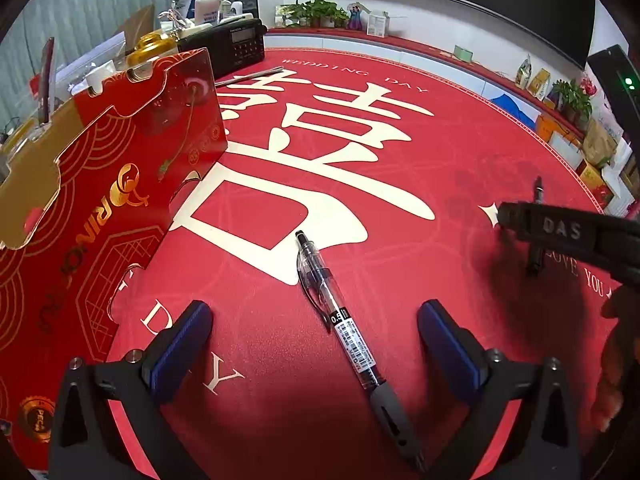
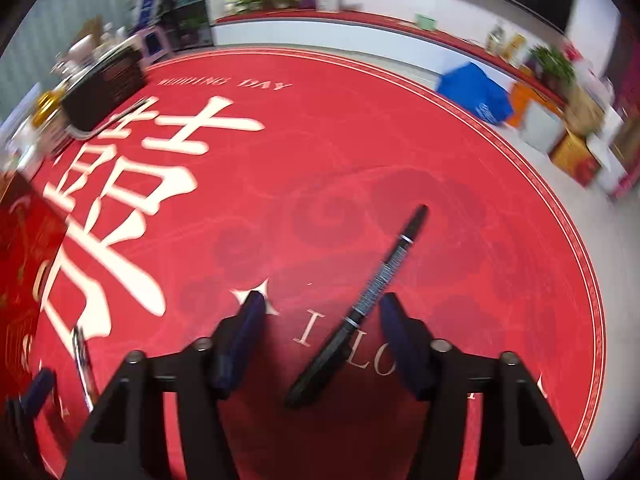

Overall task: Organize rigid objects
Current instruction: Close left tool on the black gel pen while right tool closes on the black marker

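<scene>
While both grippers point down at the red mat [image 1: 400, 160], here's what I see. My left gripper [image 1: 314, 314] has its jaws spread wide, nothing clamped. The clear gel pen [image 1: 340, 316] lies flat on the mat between the blue pads [image 1: 188, 340], touching neither one; its clicker end points away from me, its grey grip sits low in the left wrist view. The pen runs diagonally, partly over the big white character printed on the mat. A red gift box [image 1: 120, 200] with gold print stands just left of that gripper. Behind it there's a black radio [image 1: 236, 44] and some clutter at the mat's far edge.

My right gripper [image 2: 320, 312] is partly closed around the black pen [image 2: 360, 312], which lies diagonally on the mat over the "I LOVE" lettering. The pen's barrel looks very near or against the right-hand pad [image 2: 404, 344]; there's a clear gap to the left-hand pad. So it isn't gripped: the jaws bracket it only. The right wrist view is motion-blurred, so I can't call contact for certain. The left wrist view shows the same black pen at far right, partly hidden behind the right gripper's finger marked "DAS". The two pens are well apart.
</scene>
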### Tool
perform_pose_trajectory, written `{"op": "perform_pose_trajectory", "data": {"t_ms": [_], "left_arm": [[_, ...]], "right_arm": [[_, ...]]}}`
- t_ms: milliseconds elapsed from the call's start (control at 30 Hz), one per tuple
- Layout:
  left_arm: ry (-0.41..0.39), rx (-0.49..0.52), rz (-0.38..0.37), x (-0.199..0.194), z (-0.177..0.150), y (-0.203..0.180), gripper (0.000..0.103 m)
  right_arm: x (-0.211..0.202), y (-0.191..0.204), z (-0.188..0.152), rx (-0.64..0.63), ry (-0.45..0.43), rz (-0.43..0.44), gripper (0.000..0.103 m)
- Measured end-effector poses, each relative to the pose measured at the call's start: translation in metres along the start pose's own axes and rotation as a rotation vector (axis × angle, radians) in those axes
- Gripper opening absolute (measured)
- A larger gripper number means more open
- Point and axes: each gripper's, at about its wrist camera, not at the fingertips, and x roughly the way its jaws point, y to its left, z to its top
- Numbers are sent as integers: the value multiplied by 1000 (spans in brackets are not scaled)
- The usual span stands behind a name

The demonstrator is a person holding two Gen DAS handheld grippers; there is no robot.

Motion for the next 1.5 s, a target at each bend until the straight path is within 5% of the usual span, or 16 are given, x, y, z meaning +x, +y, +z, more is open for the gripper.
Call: {"op": "perform_pose_trajectory", "data": {"t_ms": [100, 167, 367, 633, 1033, 1133, 1200, 1300, 1500], "left_arm": [[4, -10, 6, 0, 1, 0, 103], [12, -19, 12, 0, 1, 0, 103], [13, -50, 32, 2, 2, -3, 103], [35, -86, 57, 3, 5, -5, 103], [42, -44, 26, 5, 10, -22, 101], [58, 21, -21, -2, 13, -30, 72], [68, 69, -58, -8, 13, -37, 12], [105, 69, -121, -15, 9, -36, 14], [37, 40, -130, -50, -5, -23, 14]], "right_arm": [[-10, -8, -9, -61, 44, 52, 20], [-16, -15, -22, -84, 77, 96, 12], [-29, -46, -47, -13, 104, 188, 12], [-16, -17, -28, -156, 73, 90, 12], [-13, -17, -27, -175, 83, 107, 12], [-16, -20, -31, -127, 104, 152, 10], [-20, -25, -37, -85, 107, 184, 10], [-35, -28, -48, -51, 77, 211, 10], [-76, -26, -69, -35, -26, 254, 10]]}}
